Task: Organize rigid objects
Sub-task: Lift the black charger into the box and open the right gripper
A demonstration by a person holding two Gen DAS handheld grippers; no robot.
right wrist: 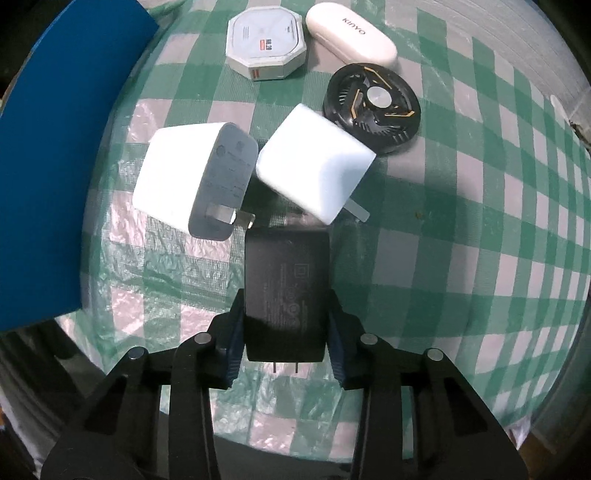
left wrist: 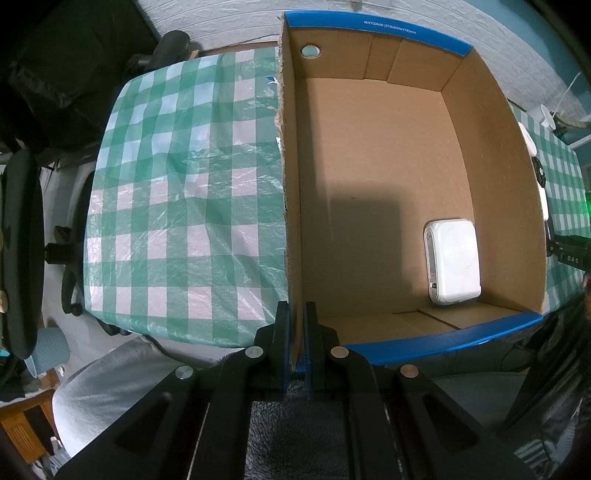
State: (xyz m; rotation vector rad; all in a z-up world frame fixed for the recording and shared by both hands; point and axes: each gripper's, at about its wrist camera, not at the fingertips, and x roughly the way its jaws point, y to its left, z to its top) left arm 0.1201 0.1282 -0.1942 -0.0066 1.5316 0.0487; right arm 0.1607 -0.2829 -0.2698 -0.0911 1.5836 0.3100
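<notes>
My left gripper (left wrist: 296, 317) is shut on the near left wall of an open cardboard box (left wrist: 291, 206) with blue outer sides. A white power bank (left wrist: 452, 261) lies inside, at the near right corner. My right gripper (right wrist: 286, 314) is shut on a black charger (right wrist: 287, 291), prongs toward the camera, just above the checked tablecloth. Beyond it lie two white plug adapters (right wrist: 192, 177) (right wrist: 314, 166), a black round fan-like disc (right wrist: 373, 107), a white octagonal case (right wrist: 266, 46) and a white oval case (right wrist: 351, 33).
The box's blue outer side (right wrist: 48, 184) stands left of the right gripper. The green-and-white checked tablecloth (left wrist: 184, 184) covers the table. Office chairs (left wrist: 22, 240) stand to the left of the table. The table edge runs close below both grippers.
</notes>
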